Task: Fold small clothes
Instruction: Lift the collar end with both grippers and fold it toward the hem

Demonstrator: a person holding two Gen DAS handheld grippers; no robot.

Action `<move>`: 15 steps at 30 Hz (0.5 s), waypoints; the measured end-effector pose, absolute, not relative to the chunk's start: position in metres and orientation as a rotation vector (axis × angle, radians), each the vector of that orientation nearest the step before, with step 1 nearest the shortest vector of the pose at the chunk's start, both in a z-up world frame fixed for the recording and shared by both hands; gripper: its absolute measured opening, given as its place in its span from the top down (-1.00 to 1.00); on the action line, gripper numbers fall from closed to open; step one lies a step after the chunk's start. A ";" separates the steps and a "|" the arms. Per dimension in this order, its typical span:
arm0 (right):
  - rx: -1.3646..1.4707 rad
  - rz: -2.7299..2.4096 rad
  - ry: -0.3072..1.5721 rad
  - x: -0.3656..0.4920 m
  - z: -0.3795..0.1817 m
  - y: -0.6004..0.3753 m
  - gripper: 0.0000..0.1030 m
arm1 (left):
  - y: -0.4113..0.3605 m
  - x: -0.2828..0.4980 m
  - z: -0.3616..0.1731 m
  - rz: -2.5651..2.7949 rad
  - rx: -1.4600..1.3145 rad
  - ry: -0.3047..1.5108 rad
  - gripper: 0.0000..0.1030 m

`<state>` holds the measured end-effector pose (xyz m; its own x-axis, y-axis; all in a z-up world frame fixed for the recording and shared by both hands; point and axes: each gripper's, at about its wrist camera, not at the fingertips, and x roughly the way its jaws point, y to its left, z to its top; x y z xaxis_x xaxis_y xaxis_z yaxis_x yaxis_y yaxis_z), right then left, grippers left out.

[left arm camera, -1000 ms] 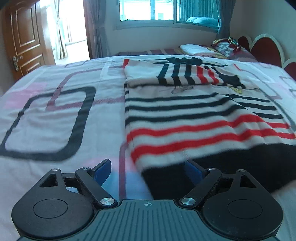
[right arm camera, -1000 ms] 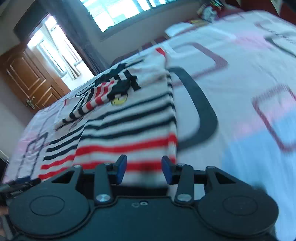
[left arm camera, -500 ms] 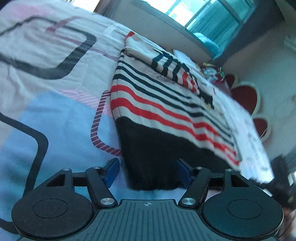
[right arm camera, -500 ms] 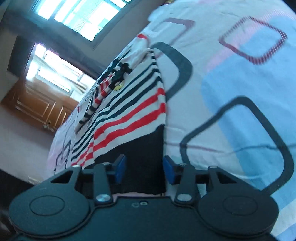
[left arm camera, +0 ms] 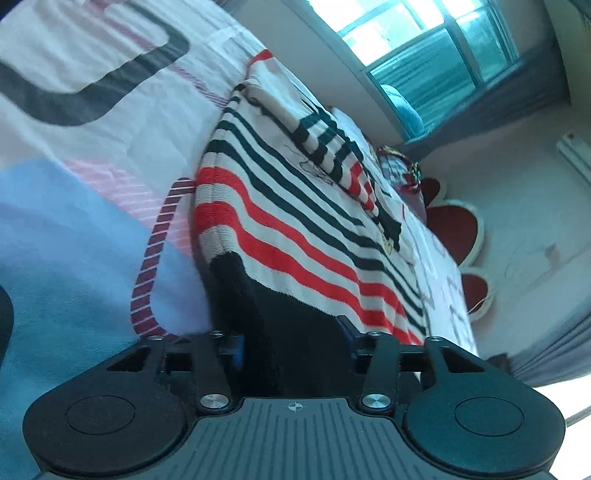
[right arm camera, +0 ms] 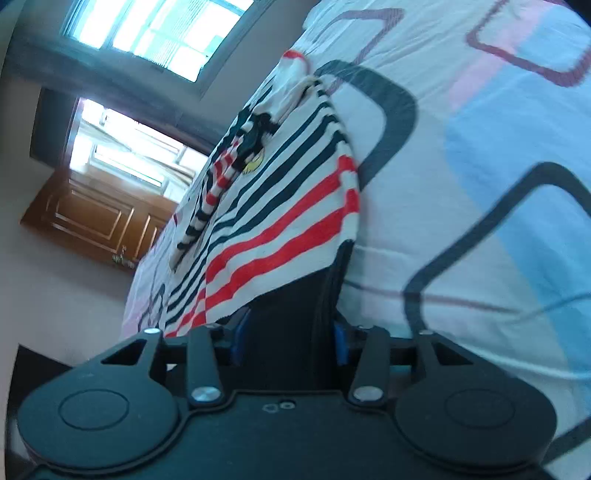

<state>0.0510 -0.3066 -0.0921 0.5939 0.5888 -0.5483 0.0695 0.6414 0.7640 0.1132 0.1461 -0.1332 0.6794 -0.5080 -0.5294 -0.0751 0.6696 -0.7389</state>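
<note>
A small knit sweater (left arm camera: 295, 221) with black and red stripes on white and a black hem lies flat on the bed, its sleeves folded across the chest. My left gripper (left arm camera: 291, 343) is at the hem's left corner, the black hem band between its blue pads, jaws still apart. In the right wrist view the same sweater (right arm camera: 280, 221) runs away from me. My right gripper (right arm camera: 286, 336) is at the hem's right corner with the black band between its blue pads, jaws apart.
The bed sheet (left arm camera: 74, 206) has pink, blue and dark rounded-square patterns. A pillow and colourful items (left arm camera: 402, 166) lie near the red headboard (left arm camera: 458, 229). A window (right arm camera: 155, 29) and a wooden door (right arm camera: 99, 218) stand beyond the bed.
Both grippers have moved forward and tilted, so the black hem now sits between each pair of pads. The left jaws have narrowed around the hem.
</note>
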 end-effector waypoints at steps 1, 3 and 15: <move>0.832 0.352 0.901 0.050 -0.091 -0.307 0.20 | 0.147 0.111 -0.133 -0.272 -0.814 0.808 0.12; 0.833 0.354 0.902 0.046 -0.090 -0.312 0.20 | 0.144 0.105 -0.133 -0.296 -0.801 0.810 0.12; 0.659 0.316 0.822 0.044 -0.059 -0.305 0.89 | 0.149 0.087 -0.107 -0.267 -0.780 0.651 0.91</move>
<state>0.0438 -0.3050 -0.0589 0.6500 0.5004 -0.5719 -0.0116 0.7590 0.6510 0.0870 0.1490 -0.1066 0.7743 -0.4519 -0.4430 -0.0112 0.6901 -0.7236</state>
